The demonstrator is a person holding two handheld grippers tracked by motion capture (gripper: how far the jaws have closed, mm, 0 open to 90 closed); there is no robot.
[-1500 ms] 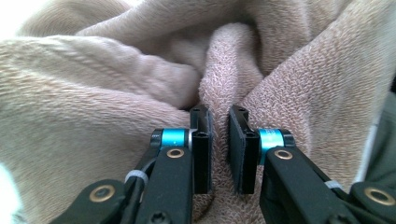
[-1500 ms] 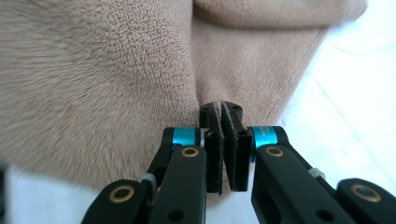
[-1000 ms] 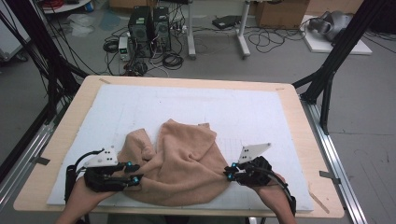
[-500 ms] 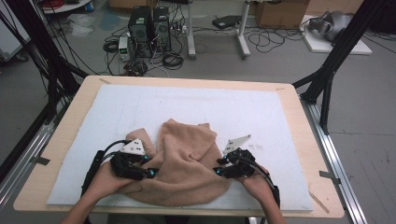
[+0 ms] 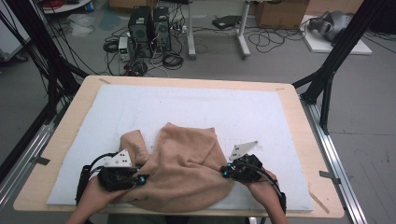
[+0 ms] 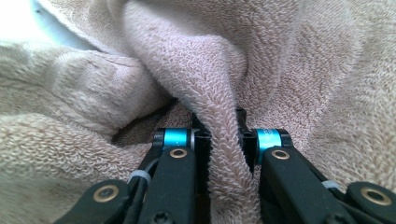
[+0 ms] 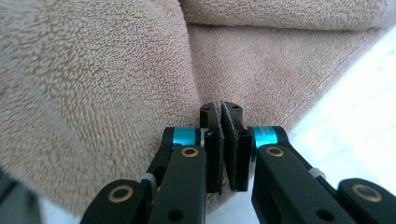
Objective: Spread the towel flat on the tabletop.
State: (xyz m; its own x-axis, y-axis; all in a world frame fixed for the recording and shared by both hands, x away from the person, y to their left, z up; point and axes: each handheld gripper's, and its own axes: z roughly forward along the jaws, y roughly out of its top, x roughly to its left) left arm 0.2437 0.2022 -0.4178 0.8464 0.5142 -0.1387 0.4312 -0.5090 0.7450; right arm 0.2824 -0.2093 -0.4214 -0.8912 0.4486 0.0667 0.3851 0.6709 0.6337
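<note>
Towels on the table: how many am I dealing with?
1. A single tan towel lies crumpled at the near edge of the white mat, between the left gripper and the right gripper. Its folds could hide another.

Tan terry towel (image 5: 187, 177), white mat (image 5: 201, 109), pale wood table (image 5: 299, 121), black grippers with blue rings

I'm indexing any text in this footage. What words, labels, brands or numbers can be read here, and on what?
None can be read.
The tan terry towel, the white table mat and both black grippers bear no visible text.
Any markings on the black computer towers on the floor are too small to read.
</note>
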